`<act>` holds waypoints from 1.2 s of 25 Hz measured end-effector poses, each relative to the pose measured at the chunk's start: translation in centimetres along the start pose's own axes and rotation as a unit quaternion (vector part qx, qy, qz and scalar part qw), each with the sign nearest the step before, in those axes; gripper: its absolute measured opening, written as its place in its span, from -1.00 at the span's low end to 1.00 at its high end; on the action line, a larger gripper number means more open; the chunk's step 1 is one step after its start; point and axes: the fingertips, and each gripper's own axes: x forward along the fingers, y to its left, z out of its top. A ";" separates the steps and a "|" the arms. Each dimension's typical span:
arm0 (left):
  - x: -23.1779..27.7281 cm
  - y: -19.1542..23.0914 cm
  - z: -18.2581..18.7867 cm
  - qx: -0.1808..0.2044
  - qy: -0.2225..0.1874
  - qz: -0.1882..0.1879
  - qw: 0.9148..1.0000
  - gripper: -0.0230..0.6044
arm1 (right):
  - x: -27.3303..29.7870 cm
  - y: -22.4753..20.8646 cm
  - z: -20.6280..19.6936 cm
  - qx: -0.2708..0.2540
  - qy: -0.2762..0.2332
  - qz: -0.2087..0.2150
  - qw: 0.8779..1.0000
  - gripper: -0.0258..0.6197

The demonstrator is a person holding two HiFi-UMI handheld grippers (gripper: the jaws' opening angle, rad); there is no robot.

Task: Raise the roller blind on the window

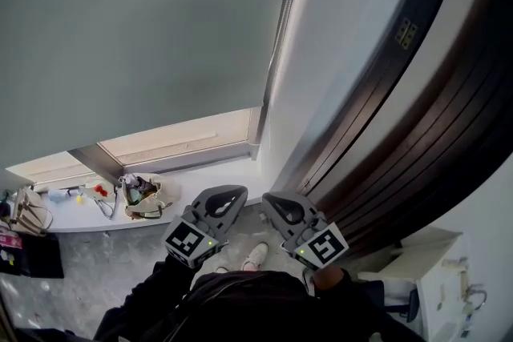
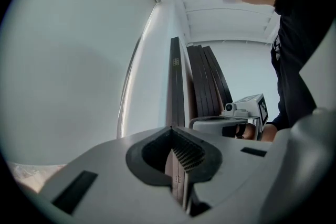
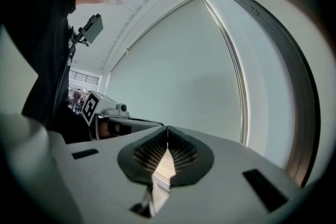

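The grey roller blind (image 1: 136,36) hangs low over the window, leaving only a bright strip of glass (image 1: 172,142) above the sill. Its pull chain (image 1: 280,44) runs down the blind's right edge. My left gripper (image 1: 232,194) and right gripper (image 1: 272,199) are side by side low in the head view, below the blind and apart from the chain. Both are shut with nothing between the jaws. The left gripper view shows the blind (image 2: 68,60) beyond its closed jaws (image 2: 171,129). The right gripper view shows the blind (image 3: 173,71), the chain (image 3: 240,86) and its closed jaws (image 3: 167,128).
Dark long panels (image 1: 417,116) lean against the white wall to the right of the window. The sill (image 1: 200,180) carries bags (image 1: 144,198) and small items at its left. A white cabinet (image 1: 437,268) stands at the lower right. My shoes (image 1: 255,255) show on the speckled floor.
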 end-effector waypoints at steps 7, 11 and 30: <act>6.8 5.6 2.6 0.026 -0.015 0.020 0.999 -0.91 | 0.9 -5.6 0.3 0.006 -0.006 0.014 1.000 -0.90; 10.4 8.7 4.6 0.028 -0.012 0.037 0.999 -0.91 | 1.8 -8.1 0.2 0.004 -0.004 0.010 1.000 -0.90; 24.4 24.4 13.2 0.099 -0.038 0.046 0.993 -0.47 | 7.4 -13.9 0.7 0.003 0.001 -0.070 0.998 -0.90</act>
